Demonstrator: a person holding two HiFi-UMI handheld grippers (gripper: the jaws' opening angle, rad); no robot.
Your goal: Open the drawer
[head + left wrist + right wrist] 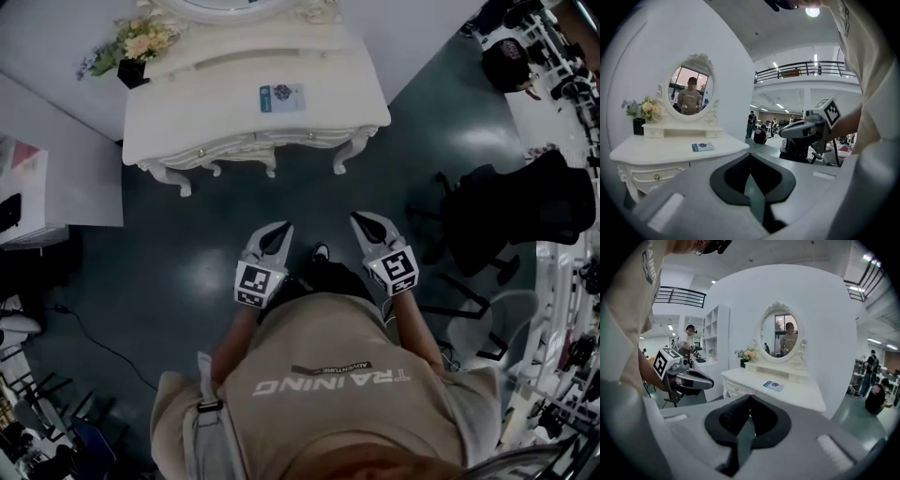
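The left gripper (276,230) and the right gripper (366,221) are hovering side by side at the centre of the head view, each with its jaws pressed together and gripping nothing. The drawer (652,176) is sitting closed in the front of the white dressing table (216,94) at the frame's upper middle, well apart from both grippers. A booklet (281,97) is lying on the tabletop.

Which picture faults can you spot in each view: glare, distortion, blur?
Head view: pale glare patches on the glossy dark floor beside the white ornate dressing table. Left gripper view: fisheye bends the black balcony railing; a round ceiling lamp flares. Right gripper view: dark rounded corners.
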